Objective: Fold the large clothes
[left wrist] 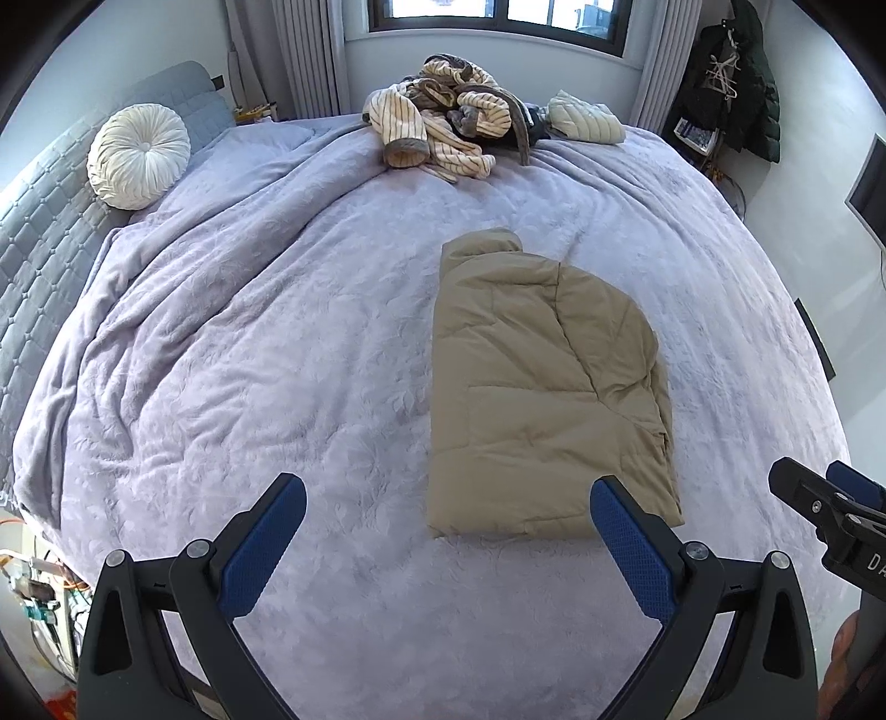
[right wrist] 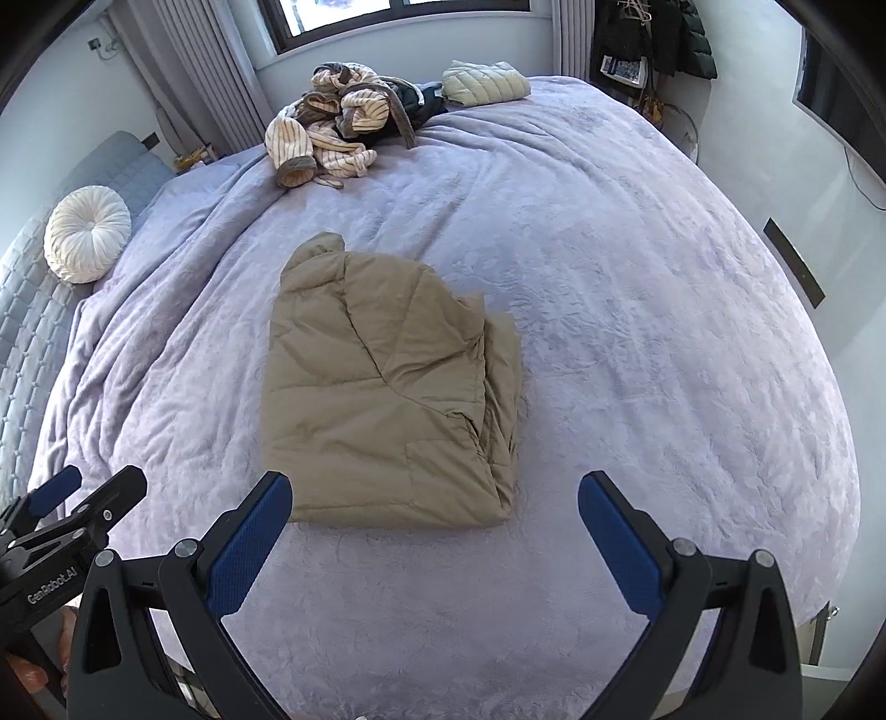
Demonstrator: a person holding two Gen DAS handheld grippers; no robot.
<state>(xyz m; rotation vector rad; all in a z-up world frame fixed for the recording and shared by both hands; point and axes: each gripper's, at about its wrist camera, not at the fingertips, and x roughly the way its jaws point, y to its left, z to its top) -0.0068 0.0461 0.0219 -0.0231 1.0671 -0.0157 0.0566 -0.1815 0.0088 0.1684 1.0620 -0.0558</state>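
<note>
Both grippers — left [left wrist: 447, 507], right [right wrist: 434, 501] — gape empty over the folded jacket's [right wrist: 382, 399] near edge.

We saw a wide bed [left wrist: 277, 360] under a lilac blanket filling the room. Beyond its far edge a dark-framed window [left wrist: 498, 16] let in daylight, grey curtains [left wrist: 310, 55] hanging beside it. Left of the bed stood a quilted grey headboard [left wrist: 44, 232].
</note>
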